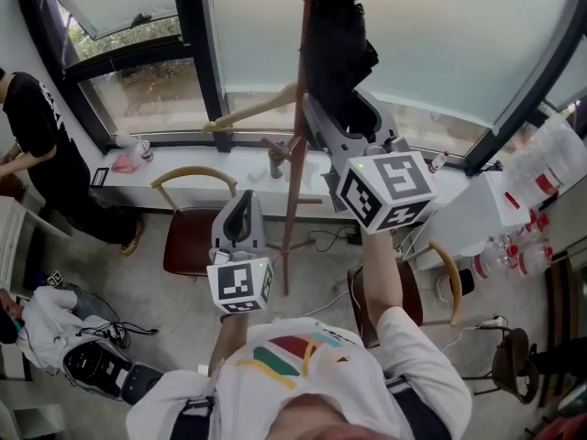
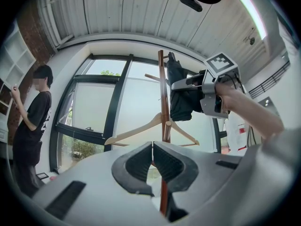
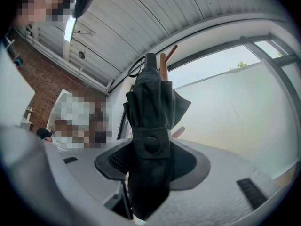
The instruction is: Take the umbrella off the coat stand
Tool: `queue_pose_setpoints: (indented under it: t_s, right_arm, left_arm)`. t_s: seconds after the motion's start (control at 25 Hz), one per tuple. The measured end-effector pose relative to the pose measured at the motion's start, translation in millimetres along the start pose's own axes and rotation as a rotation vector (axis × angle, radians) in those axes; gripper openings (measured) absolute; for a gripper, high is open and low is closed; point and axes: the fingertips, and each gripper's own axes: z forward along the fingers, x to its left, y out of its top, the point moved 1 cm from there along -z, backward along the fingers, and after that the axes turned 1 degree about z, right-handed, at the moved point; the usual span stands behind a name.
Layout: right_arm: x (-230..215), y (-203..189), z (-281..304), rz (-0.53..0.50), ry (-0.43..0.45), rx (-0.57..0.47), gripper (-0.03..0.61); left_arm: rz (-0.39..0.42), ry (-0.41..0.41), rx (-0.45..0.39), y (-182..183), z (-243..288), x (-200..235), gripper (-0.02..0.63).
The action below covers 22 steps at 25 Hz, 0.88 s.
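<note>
A folded black umbrella [image 1: 335, 53] [image 3: 148, 140] hangs upright against the top of the wooden coat stand [image 1: 295, 163] [image 3: 162, 60]. Its cord loops near the stand's tip. My right gripper [image 1: 337, 113] [image 3: 150, 161] is raised and shut on the umbrella's lower part, just below the snap strap. The left gripper view shows this grip from the side, with the umbrella [image 2: 181, 95] next to the pole [image 2: 163, 102]. My left gripper [image 1: 240, 211] [image 2: 152, 161] is lower, in front of the pole, shut with nothing between its pads.
A wooden hanger [image 1: 252, 113] [image 2: 141, 128] hangs on a lower peg of the stand. Two chairs [image 1: 188, 232] [image 1: 431, 282] flank the stand's base below the window sill [image 1: 183, 168]. A person [image 1: 37, 145] [image 2: 30, 126] stands at the left. Bottles [image 1: 527, 181] sit at the right.
</note>
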Motion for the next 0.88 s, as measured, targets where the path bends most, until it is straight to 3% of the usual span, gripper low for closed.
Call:
queue_pose_setpoints:
  t_s: [0.36,0.88]
  right_arm:
    - [11.4,-28.0,-20.4,0.043,0.023,0.007,0.209]
    - [27.1,-76.8,-51.0,0.042,-0.050,0.039,0.209]
  left_arm:
    - [-0.011,-0.011,-0.005,1.0,0.6,-7.1,0.008]
    - [-0.019,0.008,-0.024,4.1,1.2,3.9,0.008]
